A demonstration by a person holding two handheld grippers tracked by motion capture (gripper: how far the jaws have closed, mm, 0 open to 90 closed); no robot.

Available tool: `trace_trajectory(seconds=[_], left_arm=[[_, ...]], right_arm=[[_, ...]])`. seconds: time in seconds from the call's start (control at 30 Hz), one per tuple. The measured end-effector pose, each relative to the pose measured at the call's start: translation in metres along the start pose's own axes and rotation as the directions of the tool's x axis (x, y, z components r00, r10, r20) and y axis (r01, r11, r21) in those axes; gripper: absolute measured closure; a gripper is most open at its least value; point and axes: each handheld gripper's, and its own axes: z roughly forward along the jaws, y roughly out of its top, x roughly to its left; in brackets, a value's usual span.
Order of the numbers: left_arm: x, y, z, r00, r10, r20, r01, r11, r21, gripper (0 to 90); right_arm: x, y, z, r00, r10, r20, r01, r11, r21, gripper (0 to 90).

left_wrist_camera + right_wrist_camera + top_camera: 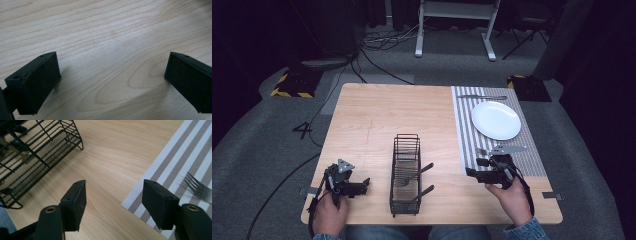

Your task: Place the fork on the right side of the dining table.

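Fork (198, 188) flat on striped placemat (472, 135), near its front edge, tines just beyond right gripper (115, 202); fingers (160, 206) spread wide, empty, straddling placemat's left edge, not touching fork. White plate (495, 120) farther back on placemat, knife (482, 97) behind it. Black wire caddy (406, 172) mid-table holding two utensils, bare wood between it and placemat. Left gripper (112, 82) near table (377, 115) front-left corner, fingers (37, 82) spread over bare wood.
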Motion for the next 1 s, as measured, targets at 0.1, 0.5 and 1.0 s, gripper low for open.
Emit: trace_trajectory(seconds=[0.1,0.5,1.0], left_arm=[[0.0,0.0,0.0,1.0,0.0,0.0,0.0,1.0,0.0,0.1],[0.0,0.0,0.0,1.0,0.0,0.0,0.0,1.0,0.0,0.1],[0.0,0.0,0.0,1.0,0.0,0.001,0.0,1.0,-0.001,0.1]], right_arm=[[-0.002,-0.007,0.014,0.9986,-0.04,0.035,0.039,0.999,0.024,37.1],[0.006,-0.034,0.054,0.9888,-0.141,0.05,0.139,0.99,0.039,36.8],[0.015,-0.051,0.071,0.9754,-0.209,0.072,0.209,0.978,0.004,19.8]])
